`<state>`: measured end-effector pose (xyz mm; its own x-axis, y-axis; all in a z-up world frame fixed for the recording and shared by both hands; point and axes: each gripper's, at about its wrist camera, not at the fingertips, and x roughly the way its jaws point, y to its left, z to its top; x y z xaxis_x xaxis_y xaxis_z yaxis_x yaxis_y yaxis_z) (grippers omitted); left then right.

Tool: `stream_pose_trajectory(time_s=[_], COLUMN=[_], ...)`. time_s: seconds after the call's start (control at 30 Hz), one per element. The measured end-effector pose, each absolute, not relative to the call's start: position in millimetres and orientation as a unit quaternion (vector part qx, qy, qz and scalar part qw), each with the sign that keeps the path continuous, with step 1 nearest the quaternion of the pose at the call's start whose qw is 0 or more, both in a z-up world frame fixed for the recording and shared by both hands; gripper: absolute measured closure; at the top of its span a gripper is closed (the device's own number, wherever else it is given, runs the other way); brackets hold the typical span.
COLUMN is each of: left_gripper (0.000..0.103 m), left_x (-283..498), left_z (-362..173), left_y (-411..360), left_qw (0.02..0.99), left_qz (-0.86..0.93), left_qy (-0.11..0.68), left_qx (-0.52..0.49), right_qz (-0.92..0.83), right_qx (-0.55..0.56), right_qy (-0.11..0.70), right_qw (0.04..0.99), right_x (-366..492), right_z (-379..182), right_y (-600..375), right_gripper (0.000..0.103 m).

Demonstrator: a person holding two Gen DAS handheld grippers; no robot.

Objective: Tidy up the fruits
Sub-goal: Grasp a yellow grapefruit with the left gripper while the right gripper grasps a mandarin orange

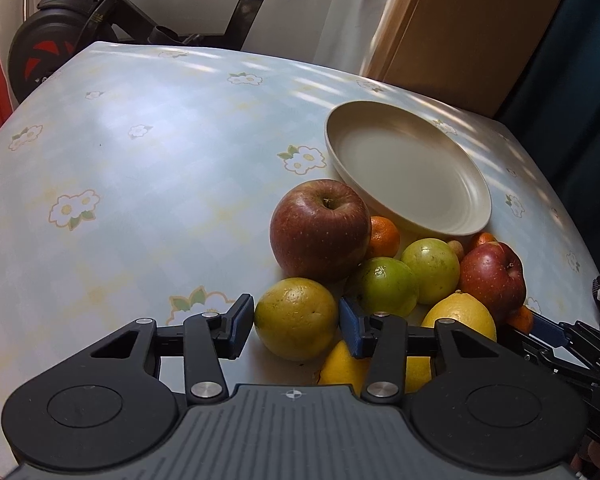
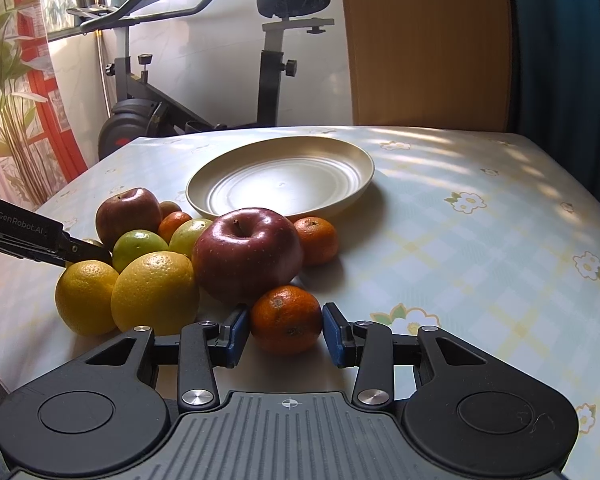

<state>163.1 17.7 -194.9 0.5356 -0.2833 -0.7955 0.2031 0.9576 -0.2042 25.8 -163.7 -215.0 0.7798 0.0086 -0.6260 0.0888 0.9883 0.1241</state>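
Note:
A heap of fruit lies on the flowered tablecloth (image 1: pixel 140 180) in front of an empty cream plate (image 1: pixel 412 168) (image 2: pixel 280 184). My left gripper (image 1: pixel 296 330) has its blue pads against both sides of a yellow-green orange (image 1: pixel 296 316) that rests on the cloth. My right gripper (image 2: pixel 286 334) is shut on a small tangerine (image 2: pixel 286 318) at the near edge of the heap. Behind these sit a big red apple (image 1: pixel 320 228) (image 2: pixel 246 254), a second red apple (image 1: pixel 492 276) (image 2: pixel 128 212), two green fruits (image 1: pixel 386 286), yellow lemons (image 2: pixel 156 290) and more tangerines (image 2: pixel 316 240).
An exercise bike (image 2: pixel 204 80) stands beyond the table's far edge. A wooden panel (image 2: pixel 424 40) and a dark blue curtain (image 2: pixel 564 60) are at the back right. A plant (image 2: pixel 4 80) and an orange window frame fill the left side.

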Motion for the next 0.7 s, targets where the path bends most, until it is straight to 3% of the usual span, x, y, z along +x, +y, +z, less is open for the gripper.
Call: stream_pose_trajectory(time_s=[0.7], left_gripper=[0.054], left_x=[145.4], left_z=[-157.1], left_y=[26.1], left_qw=[0.915], left_qz=[-0.115], left_qy=[0.387], left_qx=[0.008], right_qz=[-0.048], right_qx=[0.071], right_qy=[0.297], right_qw=[0.951], right_x=[19.5], right_z=[-193.1], right_y=[-177.8], right_gripper=[0.067])
